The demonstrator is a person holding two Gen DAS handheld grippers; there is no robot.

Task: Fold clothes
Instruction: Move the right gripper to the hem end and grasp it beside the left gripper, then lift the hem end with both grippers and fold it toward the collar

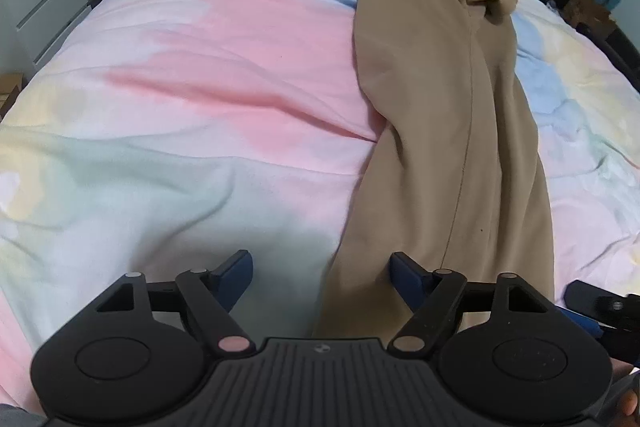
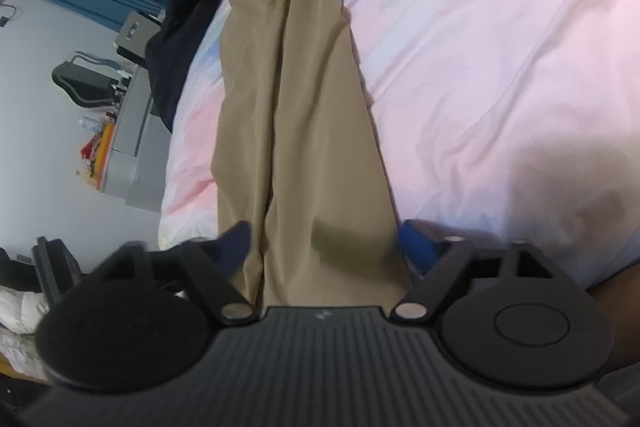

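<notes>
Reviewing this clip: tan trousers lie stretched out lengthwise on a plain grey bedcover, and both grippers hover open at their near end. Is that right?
Not quite. The bedcover is not plain grey: it is pastel tie-dye in pink, blue, pale green and yellow, as the left wrist view shows. The rest holds: the tan trousers lie stretched out lengthwise, and the left gripper and right gripper hover open at their near end.

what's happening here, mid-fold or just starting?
Looks like just starting. A person holds a gripper in each hand over tan trousers laid out lengthwise on a pastel bedspread. The left gripper hangs open at the near end, straddling the trousers' left edge. The right gripper is open too, its fingers either side of the same near end. Neither pinches the fabric yet, and no fold shows. The far end is bunched near a dark garment.
</notes>
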